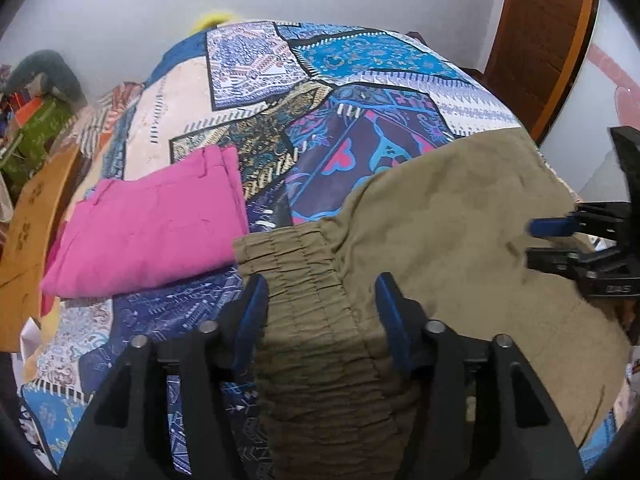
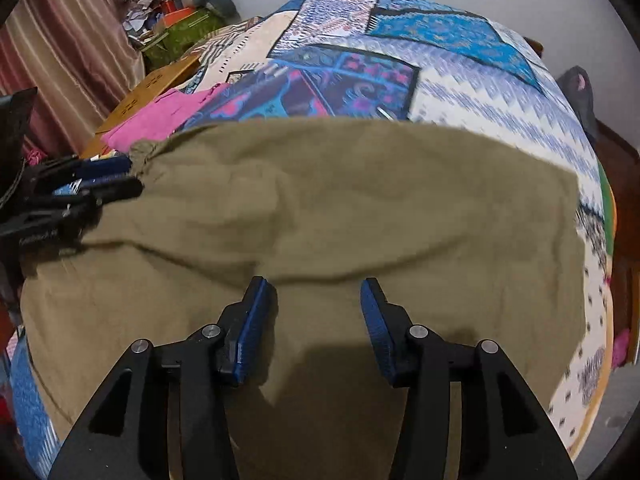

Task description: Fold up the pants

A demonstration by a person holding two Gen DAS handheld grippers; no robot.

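Observation:
Olive pants (image 1: 460, 216) lie spread on a patchwork bedspread (image 1: 360, 60). Their gathered elastic waistband (image 1: 304, 280) runs between the fingers of my left gripper (image 1: 321, 284), which is open, its blue pads clear of the cloth on both sides. In the right wrist view the pants (image 2: 360, 200) fill the middle, doubled over with a soft fold line. My right gripper (image 2: 315, 282) hovers open over that cloth with nothing pinched. Each gripper shows in the other's view: the right gripper (image 1: 544, 242) at the pants' right edge, the left gripper (image 2: 134, 176) at the waistband corner.
A folded pink garment (image 1: 152, 224) lies on the bed left of the waistband. A brown board (image 1: 32, 220) and a heap of clutter with a green box (image 1: 36, 128) stand beyond the bed's left side. A wooden door (image 1: 540, 40) is at the right, a striped curtain (image 2: 60, 40) at the left.

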